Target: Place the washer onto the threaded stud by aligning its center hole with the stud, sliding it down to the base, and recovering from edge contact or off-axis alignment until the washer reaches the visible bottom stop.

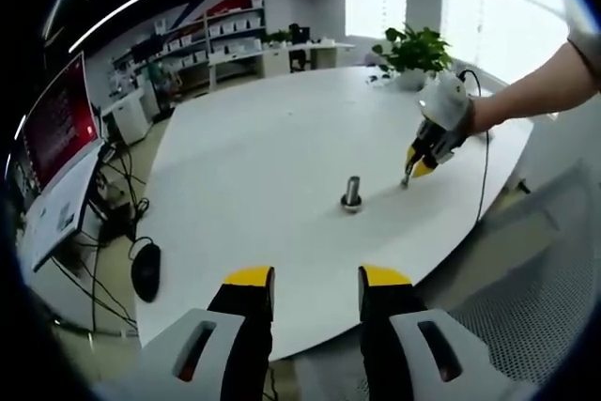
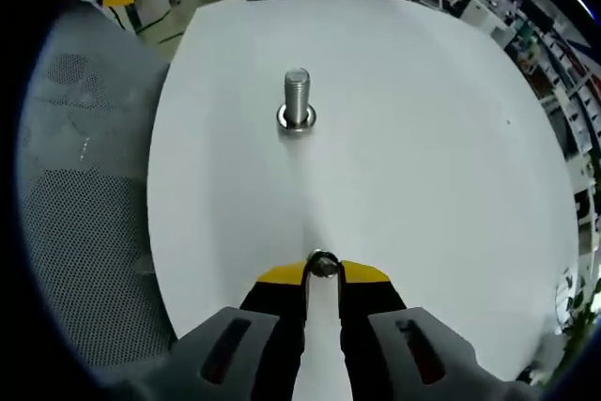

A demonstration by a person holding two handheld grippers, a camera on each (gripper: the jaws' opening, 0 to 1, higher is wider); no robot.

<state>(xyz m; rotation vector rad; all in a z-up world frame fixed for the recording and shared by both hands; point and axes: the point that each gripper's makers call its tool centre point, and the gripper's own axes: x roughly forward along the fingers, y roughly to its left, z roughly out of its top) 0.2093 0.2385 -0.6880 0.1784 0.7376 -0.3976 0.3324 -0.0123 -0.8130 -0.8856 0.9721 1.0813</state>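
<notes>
The right claw [image 2: 322, 269], clenched on the small silver metal washer [image 2: 322, 263], has the upright grey threaded stud [image 2: 297, 99] straight ahead on the white counter [image 2: 423, 138], well apart from it.

Each claw [image 2: 322, 274] has 2 black jaws with yellow tips on slotted grey mounts.

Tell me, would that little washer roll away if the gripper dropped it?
Probably. The washer looks like a thin metal ring, pinched on edge in the right gripper, so it could roll on the smooth white table before flopping flat. It looks stiff and shiny, likely slippery to grab. The stud stands upright some way off, so it wouldn't stop it.
</notes>
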